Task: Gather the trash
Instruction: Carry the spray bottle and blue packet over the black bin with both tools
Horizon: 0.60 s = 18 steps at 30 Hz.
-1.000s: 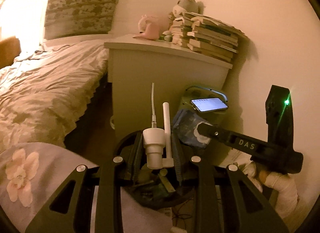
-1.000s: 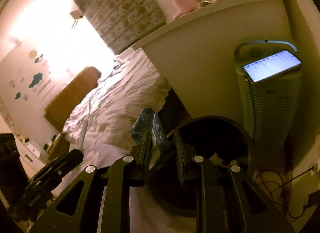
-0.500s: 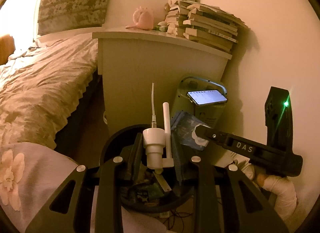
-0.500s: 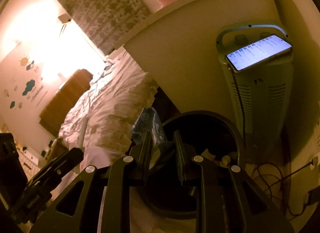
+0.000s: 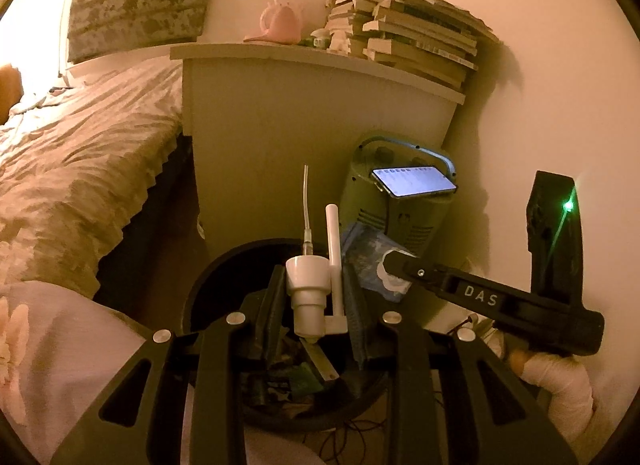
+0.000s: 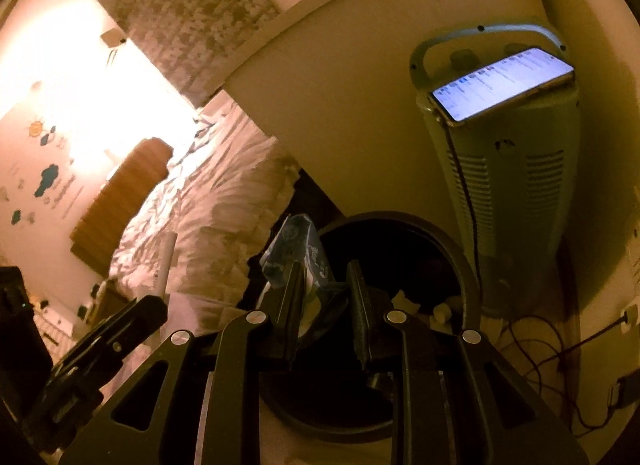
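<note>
In the left wrist view, the left tongs (image 5: 312,301) fill the bottom centre of the frame, closed on a white pump dispenser head (image 5: 307,293). Its body stands upright between the two pads, its thin clear tube pointing up and its white nozzle rising just right of it. Directly behind and below the pump is the round dark trash bin (image 5: 212,285), its mouth at lower centre, with scraps of litter visible inside under the tongs. To the right, the right tongs (image 5: 394,265) reach in from the right edge, clamping a crumpled blue wrapper (image 5: 366,253) held above the bin's right rim.

In the right wrist view, the right tongs (image 6: 326,293) sit at bottom centre, gripping the same blue wrapper (image 6: 298,253); it sticks up against the left pad, over the near left rim of the trash bin (image 6: 452,261). The left tongs appear as a dark shape at lower left.

Beyond the bin, a pale green heater (image 5: 400,213) stands at centre right with a lit phone (image 5: 414,181) lying on top. Behind it is a white nightstand (image 5: 304,113) carrying a stack of books (image 5: 420,41) and a pink toy (image 5: 280,23). A bed (image 5: 80,137) stretches across the left.
</note>
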Available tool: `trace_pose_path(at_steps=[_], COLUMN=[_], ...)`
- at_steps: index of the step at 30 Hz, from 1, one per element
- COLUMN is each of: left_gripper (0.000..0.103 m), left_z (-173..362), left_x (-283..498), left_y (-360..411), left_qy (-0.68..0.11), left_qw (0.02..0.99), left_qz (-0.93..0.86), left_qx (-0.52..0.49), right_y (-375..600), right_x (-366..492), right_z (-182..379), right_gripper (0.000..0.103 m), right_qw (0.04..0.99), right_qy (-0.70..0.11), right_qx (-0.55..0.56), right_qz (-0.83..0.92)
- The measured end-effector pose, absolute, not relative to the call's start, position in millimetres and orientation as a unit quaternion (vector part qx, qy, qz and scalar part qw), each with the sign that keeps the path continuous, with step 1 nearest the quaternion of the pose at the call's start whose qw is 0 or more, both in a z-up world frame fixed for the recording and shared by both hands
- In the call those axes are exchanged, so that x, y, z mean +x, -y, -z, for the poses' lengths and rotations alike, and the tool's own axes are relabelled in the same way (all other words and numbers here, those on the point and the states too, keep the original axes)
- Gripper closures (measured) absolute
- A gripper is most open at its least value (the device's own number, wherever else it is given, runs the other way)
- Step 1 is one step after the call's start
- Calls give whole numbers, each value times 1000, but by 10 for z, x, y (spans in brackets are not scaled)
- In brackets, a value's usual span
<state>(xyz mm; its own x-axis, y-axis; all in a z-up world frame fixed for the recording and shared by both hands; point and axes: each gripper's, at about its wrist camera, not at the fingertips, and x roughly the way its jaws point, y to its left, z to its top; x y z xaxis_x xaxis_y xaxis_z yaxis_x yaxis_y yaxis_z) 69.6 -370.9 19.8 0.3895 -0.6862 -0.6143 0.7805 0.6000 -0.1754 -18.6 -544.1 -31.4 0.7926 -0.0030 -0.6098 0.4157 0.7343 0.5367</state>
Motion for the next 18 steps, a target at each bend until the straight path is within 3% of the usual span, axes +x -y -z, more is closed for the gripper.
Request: trace_pose_path(at_steps=[18], left_gripper=[74], left_z=[-13], left_x=[763], left_y=[3839], left_qy=[-352], left_qw=[823], left_qz=[441], left_qx=[74], right_y=[5471], right_x=[-101], right_z=[489], right_gripper=[80], right_qw=[871], right_qy=[-318], right_qx=[351], right_qz=[134])
